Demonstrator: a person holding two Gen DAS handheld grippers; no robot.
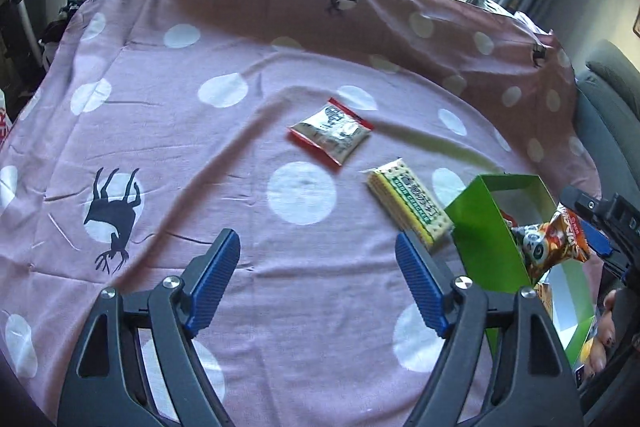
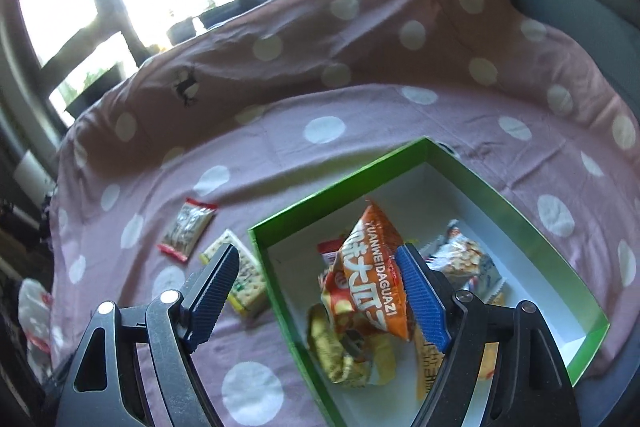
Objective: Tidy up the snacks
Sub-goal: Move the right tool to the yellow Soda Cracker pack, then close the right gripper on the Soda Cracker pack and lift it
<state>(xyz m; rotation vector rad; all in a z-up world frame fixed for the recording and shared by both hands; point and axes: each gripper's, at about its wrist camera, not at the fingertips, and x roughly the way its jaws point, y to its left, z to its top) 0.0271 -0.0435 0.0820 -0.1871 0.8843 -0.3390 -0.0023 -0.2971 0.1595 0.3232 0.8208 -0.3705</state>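
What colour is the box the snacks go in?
The box is green outside, white inside; the right wrist view shows it best.

Black hand-held gripper (image 1: 318, 255), ribbed blue pads (image 1: 420, 283)

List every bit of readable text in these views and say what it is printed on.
"YUANWEIDAGUAZI": orange packet in the green box.
Large white Chinese characters on the same packet: too distorted to read with confidence.
Green band on the cracker pack: Latin letters, too blurred to read.
Red-edged sachet: dark print, too small to read.
Other packets in the box: print unreadable.
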